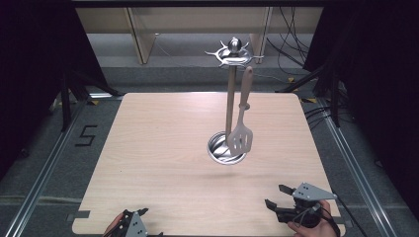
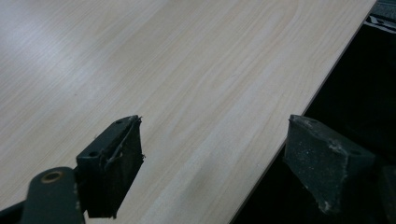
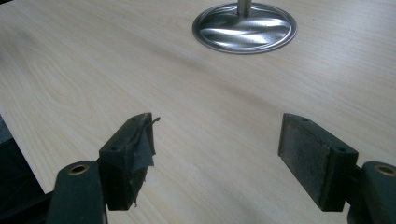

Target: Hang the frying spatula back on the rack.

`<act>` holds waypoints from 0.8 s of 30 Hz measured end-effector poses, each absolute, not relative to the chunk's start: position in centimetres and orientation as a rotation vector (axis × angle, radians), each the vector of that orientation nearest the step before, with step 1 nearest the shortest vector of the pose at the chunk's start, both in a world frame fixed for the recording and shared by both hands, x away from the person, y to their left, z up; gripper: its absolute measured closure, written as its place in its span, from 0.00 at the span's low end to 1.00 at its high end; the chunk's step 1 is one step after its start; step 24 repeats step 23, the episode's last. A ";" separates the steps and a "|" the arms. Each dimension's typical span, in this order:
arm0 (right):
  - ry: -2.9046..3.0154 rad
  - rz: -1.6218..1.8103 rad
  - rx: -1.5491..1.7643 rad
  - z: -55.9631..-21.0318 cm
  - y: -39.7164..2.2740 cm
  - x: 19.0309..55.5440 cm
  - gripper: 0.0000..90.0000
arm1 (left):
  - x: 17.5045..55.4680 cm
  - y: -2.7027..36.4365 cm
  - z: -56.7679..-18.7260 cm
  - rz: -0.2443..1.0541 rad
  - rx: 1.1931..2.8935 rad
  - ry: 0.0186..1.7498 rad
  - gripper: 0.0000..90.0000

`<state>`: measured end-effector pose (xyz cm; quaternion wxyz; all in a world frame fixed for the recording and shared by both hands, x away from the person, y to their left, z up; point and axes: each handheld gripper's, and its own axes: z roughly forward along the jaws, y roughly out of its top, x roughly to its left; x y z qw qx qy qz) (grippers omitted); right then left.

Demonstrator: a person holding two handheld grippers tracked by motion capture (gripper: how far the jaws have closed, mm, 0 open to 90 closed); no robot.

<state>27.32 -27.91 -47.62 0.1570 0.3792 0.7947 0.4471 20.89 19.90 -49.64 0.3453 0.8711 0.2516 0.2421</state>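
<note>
Spatula point(image 1: 240, 134) was seen hanging from a hook on the rack point(image 1: 230, 98), near the counter's point(image 1: 148, 148) middle. The handle was hooked high at the crown of prongs; the slotted blade hung low, just in front of the post and over the round steel base. Hung that way, likely to keep the blade off the counter and the handle free to be taken.

Left gripper point(image 1: 134, 219) was held at the near edge, left side, by a hand only partly visible. In the left gripper view its fingers point(image 2: 112, 161) were spread wide with nothing between them; bare wood and the counter's edge lay beneath.

Right gripper point(image 1: 281, 197) was held at the near right corner, pointed toward the rack. In the right gripper view its fingers point(image 3: 130, 158) were likewise parted and empty, and the rack base point(image 3: 244, 29) was framed ahead, well apart. Frayed tape was noted on 1 pad.

Judgement: both grippers were at a rest pose, and the spatula was untouched. The right one was nearer and already aimed at the rack, so it was probably the one meant to reach. A lift up and off the hook would be called for; a sideways pull could tip the rack.
</note>
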 end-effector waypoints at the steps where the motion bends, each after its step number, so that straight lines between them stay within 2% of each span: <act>1: 2.274 1.282 1.088 -47.7 -27.9 27.3 0.31 | 20.8 19.9 -49.7 0.617 2.265 0.671 0.21; 6: 2.264 1.272 1.093 -47.8 -27.9 26.9 0.31 | 21.0 20.0 -49.5 0.626 2.296 0.617 0.20; 11: 2.294 1.247 1.054 -48.1 -27.8 26.8 0.30 | 20.8 19.8 -49.8 0.616 2.268 0.668 0.20; 24: 2.306 1.218 1.071 -48.7 -27.2 26.4 0.30 | 20.8 19.8 -49.7 0.605 2.288 0.657 0.21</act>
